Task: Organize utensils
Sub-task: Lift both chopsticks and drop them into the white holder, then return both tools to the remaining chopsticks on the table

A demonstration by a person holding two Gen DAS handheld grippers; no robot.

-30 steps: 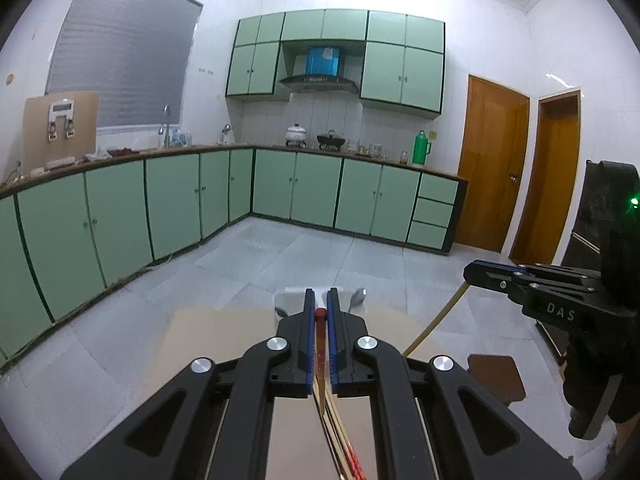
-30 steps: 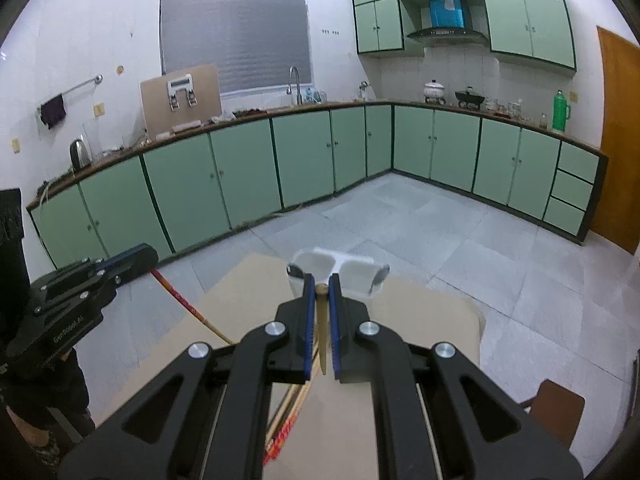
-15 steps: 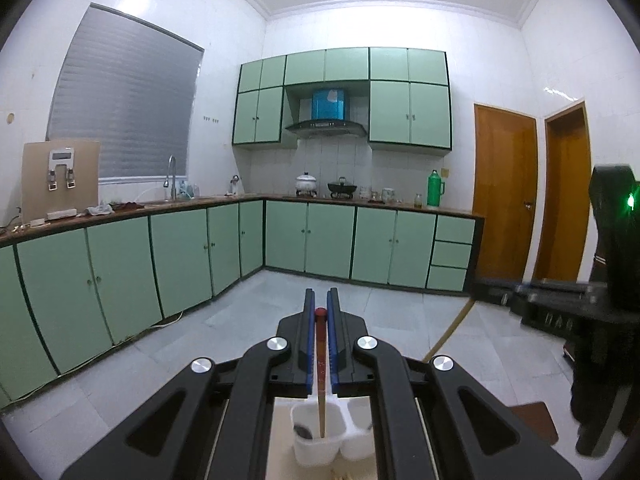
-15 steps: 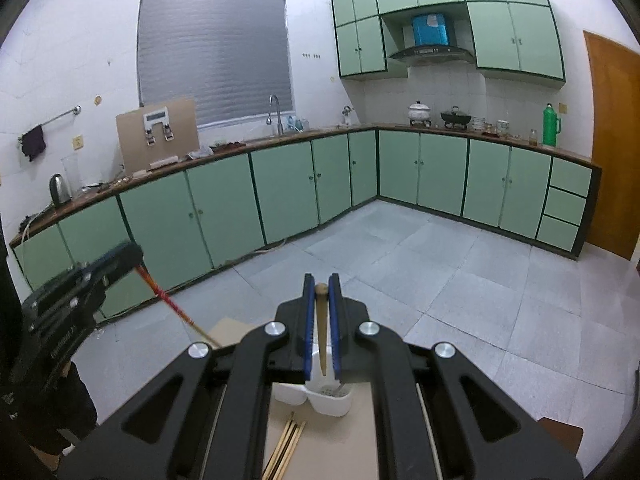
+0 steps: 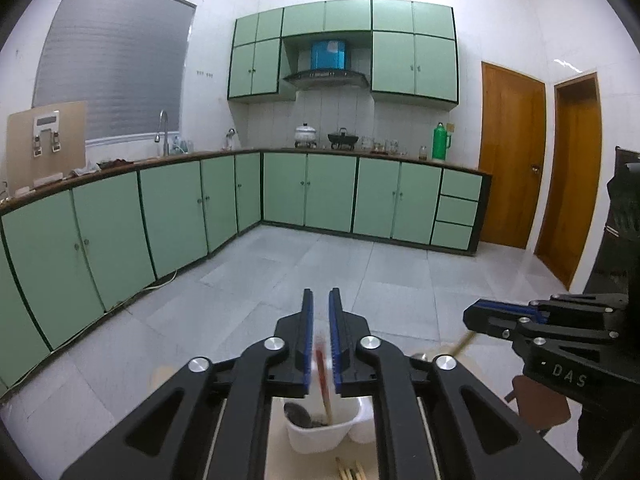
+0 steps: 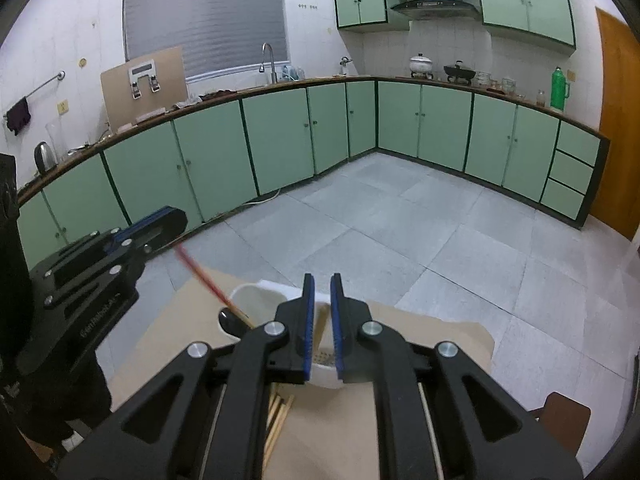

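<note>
— What is sitting in the white holder (image 5: 320,436) just now?

— I am looking through the left wrist camera. The nearer compartment is holding a dark spoon (image 5: 298,414) and the red-ended chopstick (image 5: 322,372), which is leaning between the fingers of my left gripper (image 5: 319,340). Its jaws are standing slightly apart and I am seeing a gap on both sides of the stick, which is blurred. The other compartment is mostly hidden behind the gripper.

— And the right side?

— The right gripper (image 6: 320,326) is hovering over the holder (image 6: 256,292), jaws spread a little, pinching nothing that I can see. This camera is showing me the red chopstick (image 6: 208,282) from the side, slanting into the compartment beside the spoon (image 6: 229,317). It is also showing the brown table (image 6: 440,328) and some loose chopsticks (image 6: 280,416) lying just in front of the holder. In the left view, a pale chopstick (image 5: 460,346) is appearing under the right gripper, blurred.
</note>
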